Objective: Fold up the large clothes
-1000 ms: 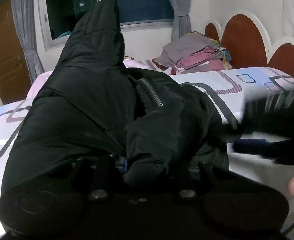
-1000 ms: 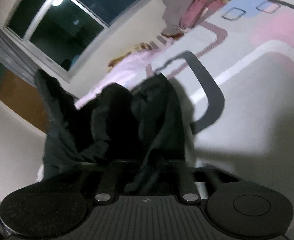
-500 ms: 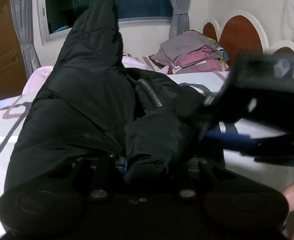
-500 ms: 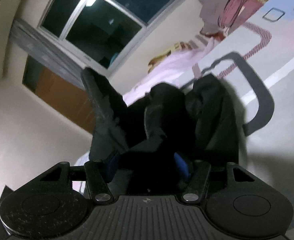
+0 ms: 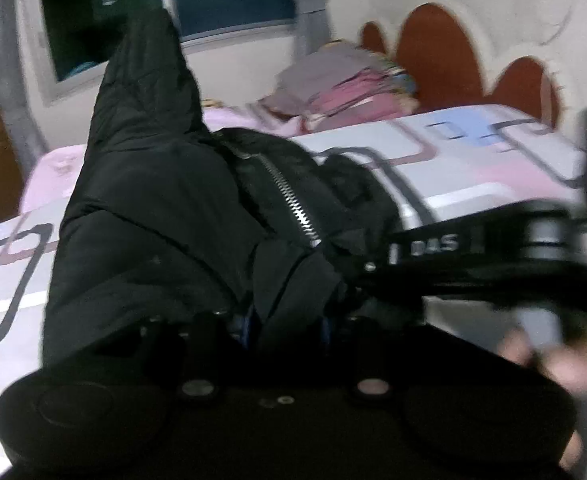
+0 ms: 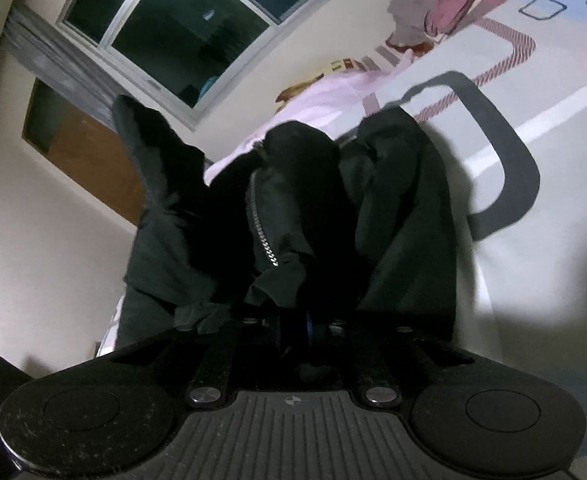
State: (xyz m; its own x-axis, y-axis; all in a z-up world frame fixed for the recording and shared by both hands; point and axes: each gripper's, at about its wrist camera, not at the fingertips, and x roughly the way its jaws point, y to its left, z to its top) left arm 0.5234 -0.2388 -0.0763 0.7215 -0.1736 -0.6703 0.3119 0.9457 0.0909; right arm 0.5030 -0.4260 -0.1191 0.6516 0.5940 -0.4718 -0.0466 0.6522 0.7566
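Note:
A black padded jacket (image 5: 153,208) with a silver zipper (image 5: 289,204) lies bunched on the bed, one sleeve (image 5: 145,72) sticking up. My left gripper (image 5: 285,320) is shut on a fold of the jacket's front edge. In the right wrist view the same jacket (image 6: 293,208) fills the middle, and my right gripper (image 6: 293,328) is shut on a fold of it just below the zipper (image 6: 261,236). The right gripper's body (image 5: 493,256) crosses the left wrist view at the right, close beside the left gripper.
The bed (image 5: 473,160) has a white, pink and blue patterned sheet. A pile of folded clothes (image 5: 345,84) sits by the red scalloped headboard (image 5: 433,60). A dark window (image 6: 165,36) and a wooden door (image 6: 85,148) stand behind.
My right gripper has moved in from the right to the jacket beside the left gripper and closed on a fold. The left gripper keeps its hold and has shifted slightly.

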